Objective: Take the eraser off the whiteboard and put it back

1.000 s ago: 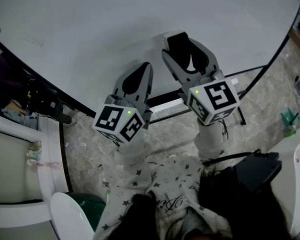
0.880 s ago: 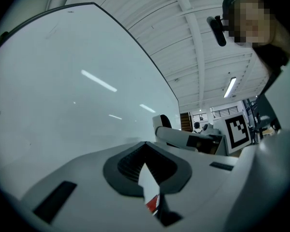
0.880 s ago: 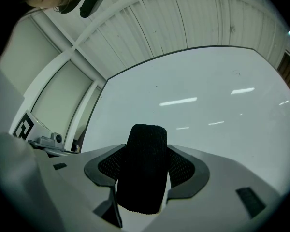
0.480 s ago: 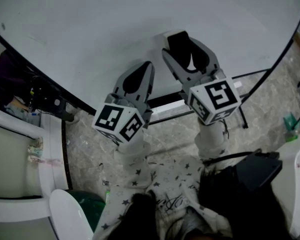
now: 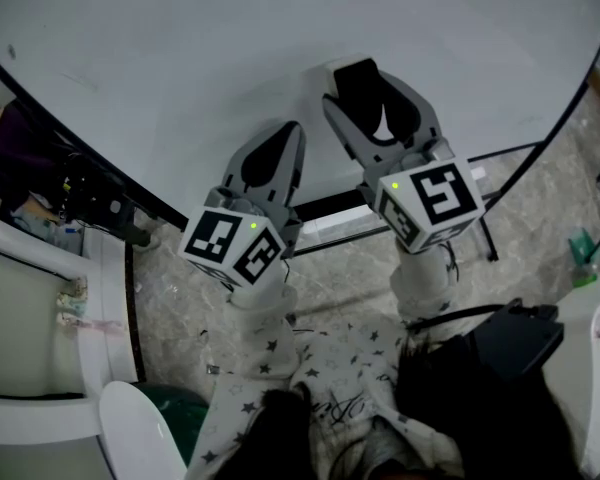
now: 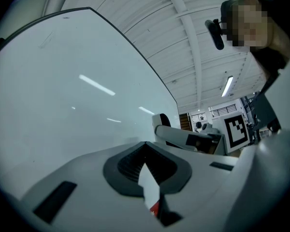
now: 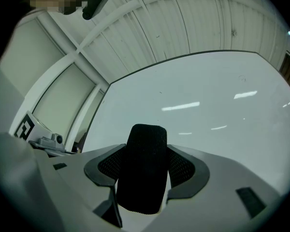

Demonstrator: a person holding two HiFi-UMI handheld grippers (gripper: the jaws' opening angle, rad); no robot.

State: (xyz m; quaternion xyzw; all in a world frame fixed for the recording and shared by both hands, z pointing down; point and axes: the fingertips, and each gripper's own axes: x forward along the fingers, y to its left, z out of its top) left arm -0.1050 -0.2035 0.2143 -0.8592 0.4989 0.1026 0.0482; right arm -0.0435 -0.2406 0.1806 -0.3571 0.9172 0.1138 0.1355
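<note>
My right gripper (image 5: 368,96) is shut on the black eraser (image 5: 354,86), which stands upright between its jaws close in front of the whiteboard (image 5: 180,58). In the right gripper view the fuzzy black eraser (image 7: 142,173) fills the gap between the jaws, with the whiteboard (image 7: 208,95) behind it. Whether the eraser touches the board I cannot tell. My left gripper (image 5: 277,156) hangs beside it to the left, jaws shut with nothing in them. In the left gripper view the left gripper (image 6: 146,164) points at the whiteboard (image 6: 63,91), and the right gripper (image 6: 183,138) shows to its right.
The board's stand rail (image 5: 330,218) runs along the floor under both grippers. A white chair (image 5: 40,368) and a green bin (image 5: 180,408) sit at lower left. A black bag (image 5: 505,343) lies at lower right, and a green item (image 5: 583,248) at the right edge.
</note>
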